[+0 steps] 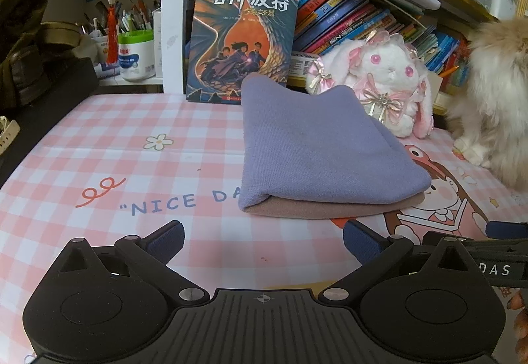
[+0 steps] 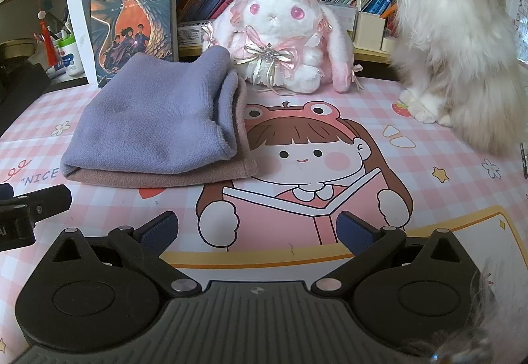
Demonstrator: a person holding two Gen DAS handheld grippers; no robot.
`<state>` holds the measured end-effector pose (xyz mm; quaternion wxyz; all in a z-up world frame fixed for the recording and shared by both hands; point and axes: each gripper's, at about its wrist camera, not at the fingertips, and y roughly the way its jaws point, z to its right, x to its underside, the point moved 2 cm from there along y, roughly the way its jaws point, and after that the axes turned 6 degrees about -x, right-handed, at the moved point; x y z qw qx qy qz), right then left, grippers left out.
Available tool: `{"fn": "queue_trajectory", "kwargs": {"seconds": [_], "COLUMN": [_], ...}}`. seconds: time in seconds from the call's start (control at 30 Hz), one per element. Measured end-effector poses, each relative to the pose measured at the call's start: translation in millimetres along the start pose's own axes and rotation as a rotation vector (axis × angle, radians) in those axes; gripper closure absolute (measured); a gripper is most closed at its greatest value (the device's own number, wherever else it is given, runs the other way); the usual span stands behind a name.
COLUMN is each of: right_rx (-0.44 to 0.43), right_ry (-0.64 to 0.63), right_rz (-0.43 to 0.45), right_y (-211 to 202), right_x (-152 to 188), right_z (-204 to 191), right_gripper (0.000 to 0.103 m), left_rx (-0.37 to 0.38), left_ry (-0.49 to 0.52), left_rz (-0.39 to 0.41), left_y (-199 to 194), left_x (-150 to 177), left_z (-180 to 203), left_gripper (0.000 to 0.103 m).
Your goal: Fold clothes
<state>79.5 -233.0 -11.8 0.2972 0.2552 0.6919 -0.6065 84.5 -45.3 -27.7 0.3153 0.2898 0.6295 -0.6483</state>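
your left gripper (image 1: 264,240) sits nearest the lens, jaws spread wide, nothing between the blue pads (image 1: 166,240), hovering low over the pink checked mat (image 1: 99,149). your right gripper (image 2: 255,233) is the same: jaws spread, empty, over the cartoon girl print (image 2: 303,159) on the mat.

the folded cloth (image 1: 316,146) lies on the mat just ahead of the left gripper, apart from both sets of fingers. it's folded over, lavender side on top, a dusty pink layer (image 1: 313,208) showing along the near bottom edge. in the right wrist view the same cloth (image 2: 155,123) is ahead and to the left, its layered open edges facing right, touching the top-left of the girl print. the tip of your left gripper shows at the left edge there.

behind the cloth, a book (image 1: 241,37) stands upright against the shelf post, cover facing you. just right of the cloth's far end sits a white plush rabbit (image 2: 280,40) with pink ribbons. far right, a fluffy cream cat (image 2: 458,43) sits on the mat, paws down. a row of leaning books (image 1: 346,20) fills the shelf behind. a pen tub (image 1: 135,55) is back left.
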Motion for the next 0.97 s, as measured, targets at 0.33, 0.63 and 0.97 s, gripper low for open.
{"fn": "queue_trajectory", "kwargs": {"seconds": [0.33, 0.63, 0.97], "right_rx": [0.003, -0.001, -0.004], "right_ry": [0.007, 0.004, 0.001], "right_rz": [-0.006, -0.008, -0.011], "right_y": [0.6, 1.0, 1.8], "right_x": [0.1, 0.2, 0.1], "right_z": [1.8, 0.6, -0.5], "right_gripper": [0.000, 0.000, 0.000], "left_rx": [0.002, 0.001, 0.005], "left_ry": [0.001, 0.002, 0.000], "left_rz": [-0.006, -0.010, -0.002], "left_y": [0.8, 1.7, 0.3], "left_x": [0.2, -0.3, 0.1], "left_z": [0.4, 0.3, -0.6], "left_gripper": [0.000, 0.000, 0.000]}}
